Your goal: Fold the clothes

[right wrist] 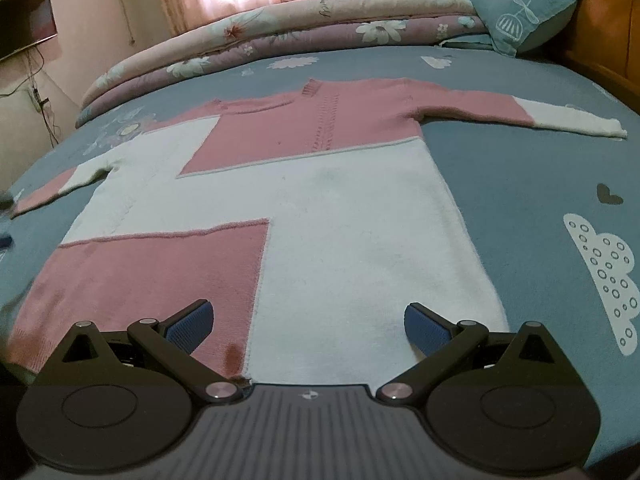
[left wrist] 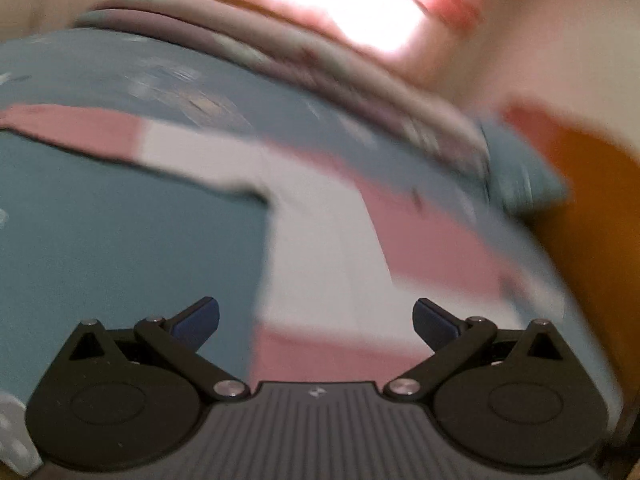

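Note:
A pink and white block-patterned sweater [right wrist: 328,208] lies spread flat on the blue bed sheet [right wrist: 520,184], both sleeves stretched out sideways, neckline toward the far end. My right gripper [right wrist: 308,326] hovers open over the sweater's hem, nothing between its blue pads. In the blurred left wrist view, the same sweater [left wrist: 320,240] fills the middle, one sleeve running off to the left. My left gripper [left wrist: 316,320] is open just above the sweater's pink and white lower part, holding nothing.
A folded floral quilt [right wrist: 280,52] lies along the far side of the bed, with a blue pillow [right wrist: 516,12] at the back right. A wooden headboard [right wrist: 608,40] stands on the right. A wall, cables and a dark screen [right wrist: 24,20] are on the left.

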The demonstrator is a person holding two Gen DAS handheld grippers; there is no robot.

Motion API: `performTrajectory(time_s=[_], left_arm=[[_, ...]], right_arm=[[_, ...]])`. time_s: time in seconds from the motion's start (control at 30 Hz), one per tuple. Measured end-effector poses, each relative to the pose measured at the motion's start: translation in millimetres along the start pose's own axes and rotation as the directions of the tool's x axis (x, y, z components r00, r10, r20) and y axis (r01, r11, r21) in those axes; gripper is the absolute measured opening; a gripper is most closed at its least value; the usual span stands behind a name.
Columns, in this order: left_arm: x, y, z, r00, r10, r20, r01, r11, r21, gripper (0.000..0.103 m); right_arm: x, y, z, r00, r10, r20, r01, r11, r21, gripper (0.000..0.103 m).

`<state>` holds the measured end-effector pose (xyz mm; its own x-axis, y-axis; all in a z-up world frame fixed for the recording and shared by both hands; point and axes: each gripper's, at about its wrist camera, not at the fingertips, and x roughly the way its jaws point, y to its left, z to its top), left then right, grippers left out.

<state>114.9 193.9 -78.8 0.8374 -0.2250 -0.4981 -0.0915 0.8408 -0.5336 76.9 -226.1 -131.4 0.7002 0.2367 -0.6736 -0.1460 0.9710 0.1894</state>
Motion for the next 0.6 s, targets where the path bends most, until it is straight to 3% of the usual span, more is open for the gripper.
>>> performTrajectory(time_s=[0.07,0.13,0.23,0.27,0.3,0.37,0.5,0.6], left_arm=[[-2,42,30,0.999,0.005,0.035,0.001,0.987,-0.163,0.102],[-3,82,53,0.995,0.057,0.084,-0.031,0.958,-0.286,0.101],[-6,138,76,0.976,0.104,0.189,-0.006,0.888,-0.461,0.092],[-5,156,80,0.968,0.114,0.223,0.018,0.856,-0.516,0.081],[-3,169,83,0.961,0.133,0.243,0.024,0.834,-0.551,0.070],[4,192,87,0.948,0.184,0.261,0.013,0.795,-0.606,0.062],[23,222,92,0.935,0.261,0.240,-0.039,0.748,-0.663,0.061],[35,236,96,0.927,0.291,0.236,-0.058,0.733,-0.678,0.061]], right_arm=[[-4,-1,1,1.000,0.004,0.031,-0.004,1.000,0.018,0.103],[-7,-3,3,0.998,0.018,0.061,-0.020,0.999,0.040,0.103],[-7,-7,7,0.996,0.030,0.086,-0.038,0.995,0.088,0.103],[-6,-9,8,0.995,0.024,0.095,-0.034,0.994,0.106,0.103],[-5,-11,10,0.994,0.016,0.104,-0.029,0.992,0.123,0.103],[-5,-14,11,0.992,0.007,0.125,-0.026,0.989,0.149,0.103],[-4,-20,14,0.986,-0.007,0.166,-0.025,0.982,0.189,0.103],[-3,-17,14,0.983,-0.008,0.183,-0.024,0.984,0.175,0.103]])
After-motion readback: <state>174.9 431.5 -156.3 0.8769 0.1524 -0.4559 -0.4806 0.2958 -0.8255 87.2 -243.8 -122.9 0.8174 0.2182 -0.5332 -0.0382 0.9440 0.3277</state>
